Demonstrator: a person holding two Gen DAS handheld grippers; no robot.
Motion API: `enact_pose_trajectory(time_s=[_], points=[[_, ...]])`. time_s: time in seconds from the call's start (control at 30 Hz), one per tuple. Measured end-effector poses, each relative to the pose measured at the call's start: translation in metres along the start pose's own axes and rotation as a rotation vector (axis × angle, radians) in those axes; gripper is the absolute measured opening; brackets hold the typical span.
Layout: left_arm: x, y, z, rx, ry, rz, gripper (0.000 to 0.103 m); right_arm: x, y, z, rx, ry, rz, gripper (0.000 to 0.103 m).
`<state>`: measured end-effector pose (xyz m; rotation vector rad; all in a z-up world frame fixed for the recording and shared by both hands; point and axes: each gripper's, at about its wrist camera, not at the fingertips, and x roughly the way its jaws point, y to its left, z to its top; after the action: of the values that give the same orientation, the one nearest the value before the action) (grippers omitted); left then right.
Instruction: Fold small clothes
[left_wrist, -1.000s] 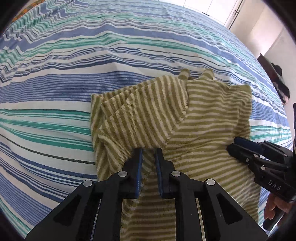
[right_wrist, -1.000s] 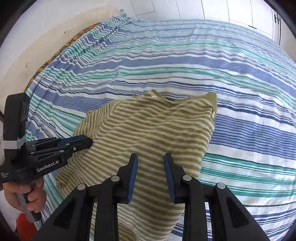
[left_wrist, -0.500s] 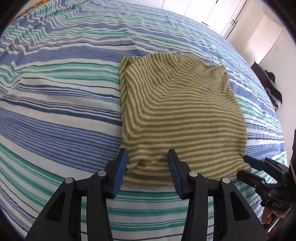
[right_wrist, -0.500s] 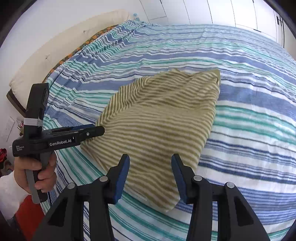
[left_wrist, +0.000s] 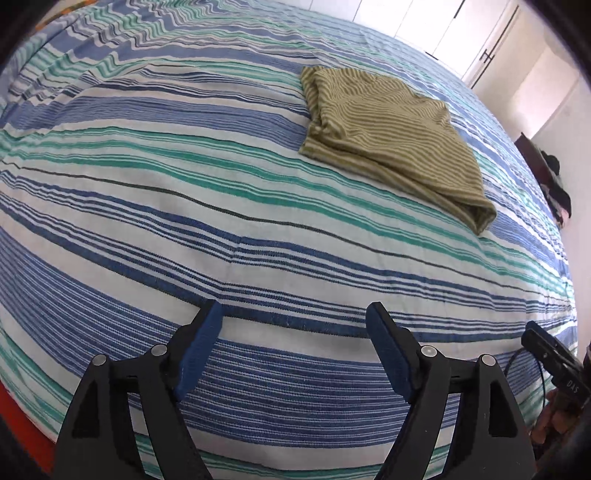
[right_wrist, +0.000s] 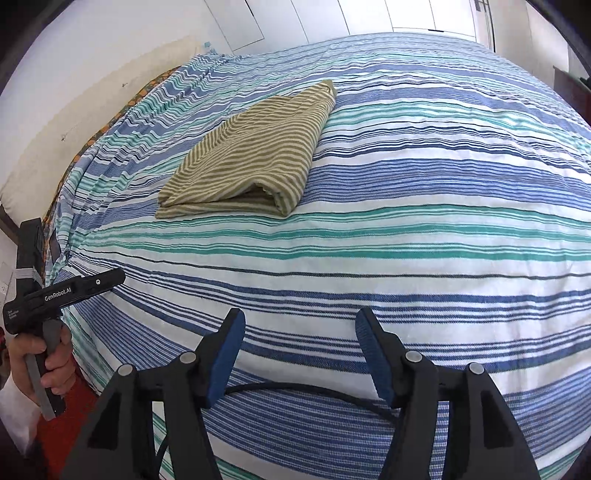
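Observation:
An olive and cream striped garment (left_wrist: 388, 133) lies folded flat on the striped bedspread (left_wrist: 184, 221), far ahead of both grippers. It also shows in the right wrist view (right_wrist: 255, 151), with its folded layers facing me. My left gripper (left_wrist: 295, 317) is open and empty, low over the near part of the bed. My right gripper (right_wrist: 300, 325) is open and empty too, well back from the garment. The left gripper shows from the side in the right wrist view (right_wrist: 118, 275), held in a hand.
The bed's near edge runs below both grippers, with red floor (right_wrist: 66, 424) beside it. A white wall (right_wrist: 92, 74) stands left of the bed. Dark furniture (left_wrist: 546, 173) stands at the far right. A black cable (right_wrist: 295, 389) runs under my right gripper.
Both grippers have let go of the garment, opened wide and pulled back toward the bed's near edge. The garment now lies folded and far from them.

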<state>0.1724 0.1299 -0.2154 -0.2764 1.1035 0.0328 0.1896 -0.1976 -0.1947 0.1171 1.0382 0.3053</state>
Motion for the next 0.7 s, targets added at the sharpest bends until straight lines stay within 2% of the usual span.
enact_pose_trajectory(time_s=[0.03,0.13,0.2,0.33,0.43,0.53,0.63,0.7], points=[[0.002,-0.004,-0.004,0.028,-0.001,0.019,0.089,0.001,-0.005,-0.007,0.023,0.010,-0.006,0.075],[0.010,-0.021,-0.011,0.114,0.027,0.060,0.102,0.001,-0.013,-0.022,0.072,-0.003,0.006,0.077],[0.015,-0.027,-0.014,0.136,0.040,0.091,0.102,0.004,-0.006,-0.022,0.032,0.000,-0.023,0.079],[0.018,-0.019,-0.015,0.090,0.040,0.051,0.103,0.008,0.009,-0.029,-0.031,0.013,-0.074,0.093],[0.019,-0.021,-0.018,0.114,0.037,0.056,0.103,0.013,0.014,-0.038,-0.033,0.011,-0.078,0.102],[0.019,-0.023,-0.019,0.122,0.020,0.073,0.103,0.015,0.020,-0.040,-0.076,0.020,-0.107,0.103],[0.019,-0.025,-0.021,0.130,-0.001,0.088,0.103,0.015,0.015,-0.039,-0.055,0.020,-0.085,0.103],[0.015,-0.026,-0.017,0.147,0.023,0.087,0.102,0.013,0.015,-0.038,-0.054,0.033,-0.078,0.103]])
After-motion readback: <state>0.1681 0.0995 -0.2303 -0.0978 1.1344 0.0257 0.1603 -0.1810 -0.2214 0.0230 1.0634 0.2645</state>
